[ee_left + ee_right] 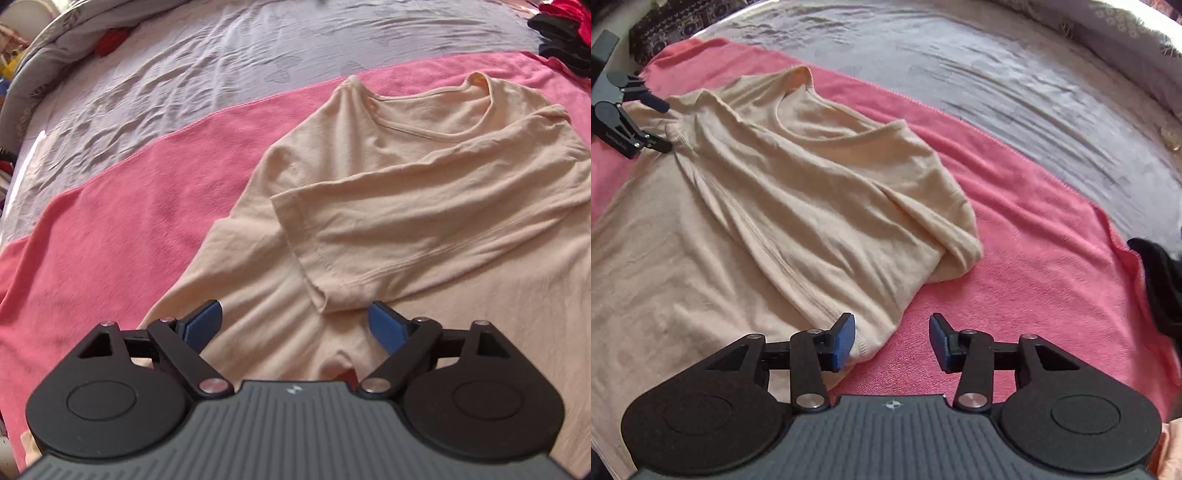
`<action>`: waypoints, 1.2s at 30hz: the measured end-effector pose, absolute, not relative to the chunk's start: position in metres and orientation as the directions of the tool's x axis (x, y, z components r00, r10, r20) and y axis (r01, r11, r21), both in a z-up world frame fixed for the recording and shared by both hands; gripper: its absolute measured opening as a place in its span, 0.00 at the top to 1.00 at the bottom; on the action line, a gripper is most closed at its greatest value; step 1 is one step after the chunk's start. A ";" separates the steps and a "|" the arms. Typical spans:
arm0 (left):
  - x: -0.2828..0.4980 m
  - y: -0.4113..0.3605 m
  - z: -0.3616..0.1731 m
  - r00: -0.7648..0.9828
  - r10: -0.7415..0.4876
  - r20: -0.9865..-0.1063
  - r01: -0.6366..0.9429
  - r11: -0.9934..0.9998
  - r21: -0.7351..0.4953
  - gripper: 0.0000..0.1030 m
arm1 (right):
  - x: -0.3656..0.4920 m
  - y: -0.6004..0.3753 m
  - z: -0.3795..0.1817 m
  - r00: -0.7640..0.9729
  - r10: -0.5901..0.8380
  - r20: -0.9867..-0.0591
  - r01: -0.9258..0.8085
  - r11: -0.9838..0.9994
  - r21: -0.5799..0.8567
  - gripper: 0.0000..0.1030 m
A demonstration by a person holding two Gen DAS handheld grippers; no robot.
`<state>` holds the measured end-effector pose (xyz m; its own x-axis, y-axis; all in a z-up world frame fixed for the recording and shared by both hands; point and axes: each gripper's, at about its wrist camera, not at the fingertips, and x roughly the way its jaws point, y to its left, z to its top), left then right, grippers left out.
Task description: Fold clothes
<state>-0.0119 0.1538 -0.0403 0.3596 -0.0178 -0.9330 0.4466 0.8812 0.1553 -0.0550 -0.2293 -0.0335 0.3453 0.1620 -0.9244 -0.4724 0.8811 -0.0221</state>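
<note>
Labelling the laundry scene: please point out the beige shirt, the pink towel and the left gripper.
beige shirt (424, 192), left wrist view, chest fabric.
pink towel (1034, 236), right wrist view, bare stretch.
left gripper (295, 325), left wrist view, midway between fingertips.

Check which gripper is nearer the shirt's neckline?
Left. The left gripper hangs over the shirt's shoulder, beside the neckline. The right gripper sits over the folded side edge, further down the shirt.

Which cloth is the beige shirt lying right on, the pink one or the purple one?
The pink blanket. The beige shirt lies spread on it, while the purple sheet lies farther back, beyond the pink edge, with nothing of the shirt on it.
</note>
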 end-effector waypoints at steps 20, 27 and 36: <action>-0.125 0.405 -0.018 0.359 0.031 -0.933 0.215 0.970 0.115 0.14 | -0.068 0.180 0.032 0.513 0.497 -0.700 -0.763 0.637 -0.107 0.31; -0.166 0.486 -0.018 0.340 -0.013 -0.940 0.184 0.982 0.052 0.14 | -0.081 0.354 0.019 0.421 0.605 -0.676 -0.883 0.445 -0.151 0.32; -0.189 0.509 -0.040 0.361 -0.081 -0.929 0.218 0.976 0.000 0.09 | -0.075 0.472 -0.037 0.338 0.535 -0.774 -0.910 0.395 -0.124 0.63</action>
